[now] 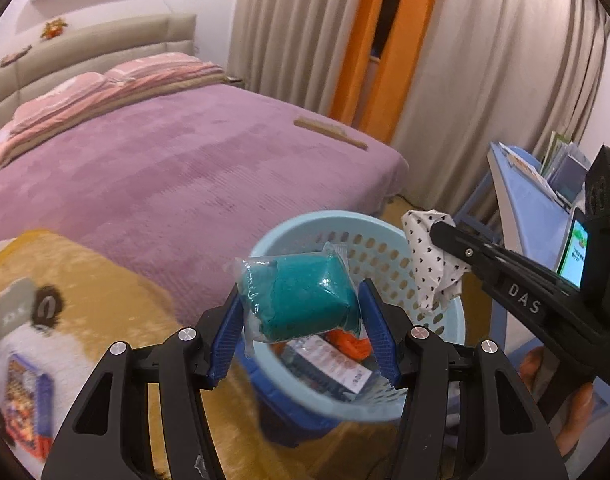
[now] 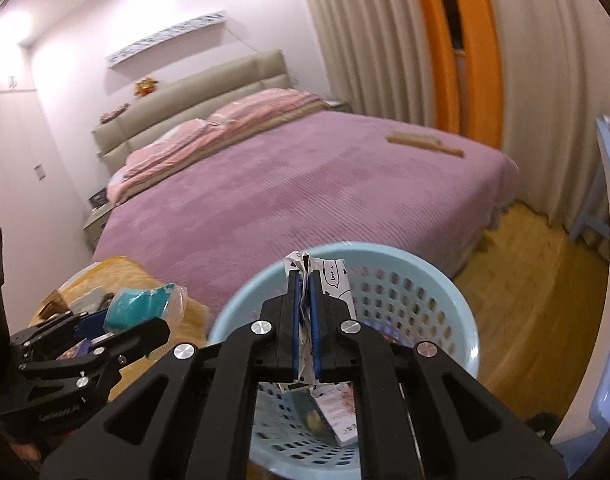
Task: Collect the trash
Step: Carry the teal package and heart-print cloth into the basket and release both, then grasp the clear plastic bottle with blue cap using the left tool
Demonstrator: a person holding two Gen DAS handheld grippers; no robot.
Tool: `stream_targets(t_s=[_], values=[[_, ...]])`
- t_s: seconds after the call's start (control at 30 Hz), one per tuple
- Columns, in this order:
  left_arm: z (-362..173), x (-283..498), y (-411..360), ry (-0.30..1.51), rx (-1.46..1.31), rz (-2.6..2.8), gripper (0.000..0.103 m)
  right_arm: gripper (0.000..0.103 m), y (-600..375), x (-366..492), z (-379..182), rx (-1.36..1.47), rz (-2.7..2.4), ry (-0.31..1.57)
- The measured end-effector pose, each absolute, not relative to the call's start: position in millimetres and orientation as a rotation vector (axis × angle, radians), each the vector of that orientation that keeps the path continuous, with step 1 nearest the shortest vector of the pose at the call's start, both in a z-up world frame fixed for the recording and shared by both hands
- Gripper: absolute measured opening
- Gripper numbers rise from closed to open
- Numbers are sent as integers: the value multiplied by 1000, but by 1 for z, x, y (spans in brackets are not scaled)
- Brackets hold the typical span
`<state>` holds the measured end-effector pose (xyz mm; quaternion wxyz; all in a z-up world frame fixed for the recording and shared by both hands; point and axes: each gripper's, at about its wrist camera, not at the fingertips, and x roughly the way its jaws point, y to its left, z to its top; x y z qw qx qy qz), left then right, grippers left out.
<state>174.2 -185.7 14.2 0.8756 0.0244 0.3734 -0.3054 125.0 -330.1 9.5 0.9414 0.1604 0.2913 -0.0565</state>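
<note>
My left gripper [image 1: 301,312] is shut on a teal packet in clear plastic [image 1: 301,294], held just above the near rim of a light blue perforated basket [image 1: 389,240]. The same packet [image 2: 139,306] and left gripper [image 2: 117,324] show at the lower left of the right wrist view. My right gripper [image 2: 303,308] is shut on a crumpled white wrapper with black prints [image 2: 335,276], over the basket [image 2: 445,292]. From the left wrist view that wrapper [image 1: 429,264] hangs at the basket's right rim. Boxes and orange scraps [image 1: 337,364] lie inside the basket.
A bed with a purple cover [image 1: 185,168] fills the room behind the basket, a wooden brush [image 1: 329,132] lying near its far edge. A yellow plush blanket [image 1: 97,280] with a printed box [image 1: 29,400] is at the left. A blue desk [image 1: 525,200] stands right.
</note>
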Motion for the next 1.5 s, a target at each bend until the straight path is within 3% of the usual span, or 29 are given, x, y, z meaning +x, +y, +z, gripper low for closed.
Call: stream_targets(t_s=[0.27, 0.33, 0.43, 0.47, 0.5, 0.67, 1.17, 1.27, 1.5], values=[[-1, 181, -212, 813, 62, -678, 57, 4, -349, 133, -12, 368, -163, 651], [-1, 181, -213, 812, 54, -690, 63, 6, -353, 138, -16, 394, -157, 676], [-1, 180, -211, 794, 62, -671, 74, 33, -358, 140, -20, 424, -157, 689], [0, 179, -208, 792, 60, -671, 75, 52, -358, 137, -18, 421, -171, 680], [2, 179, -203, 786, 50, -671, 78, 56, -358, 133, -16, 414, -179, 662], [13, 171, -181, 753, -1, -673, 84, 56, -353, 121, -6, 425, -162, 634], [57, 124, -59, 603, -57, -522, 85, 58, -242, 99, 53, 309, 69, 517], [61, 119, -24, 591, -62, -457, 85, 65, -207, 100, 55, 267, 134, 508], [54, 118, 65, 610, -108, -263, 85, 67, -123, 117, 30, 193, 252, 578]])
